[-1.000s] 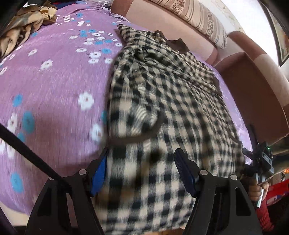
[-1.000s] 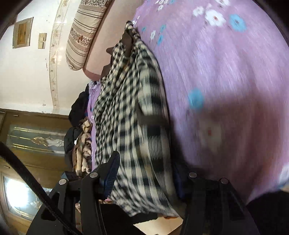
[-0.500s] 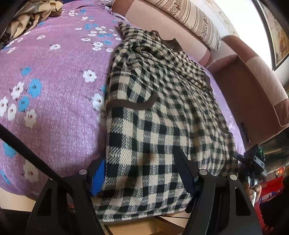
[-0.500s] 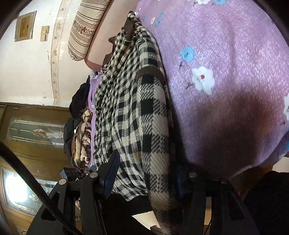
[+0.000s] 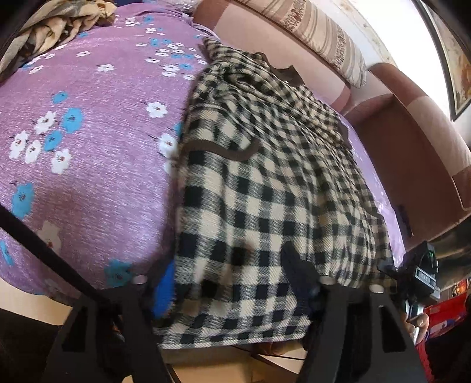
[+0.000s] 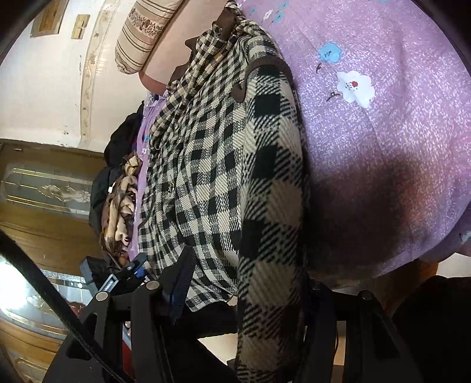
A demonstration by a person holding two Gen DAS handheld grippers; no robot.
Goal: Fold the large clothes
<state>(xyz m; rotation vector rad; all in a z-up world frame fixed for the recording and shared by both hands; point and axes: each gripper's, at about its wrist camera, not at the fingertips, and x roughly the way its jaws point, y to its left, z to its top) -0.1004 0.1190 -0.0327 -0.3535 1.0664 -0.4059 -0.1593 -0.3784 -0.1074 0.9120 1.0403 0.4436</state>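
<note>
Checked coat [image 5: 265, 188] is laid lengthwise on the purple floral bedspread [image 5: 88, 141], collar toward 12 o'clock by the headboard [image 5: 294, 53], hem hung over the near bed edge at 6 o'clock. Left gripper [image 5: 232, 277] is set astride the hem; its jaws have just been opening, cloth between them, pad contact cannot be told. Right gripper [image 6: 247, 282] is placed at the coat's other hem corner, fold draped between its fingers; grip cannot be told. Crumpled blanket [image 5: 59, 20] is seen at 11 o'clock
</note>
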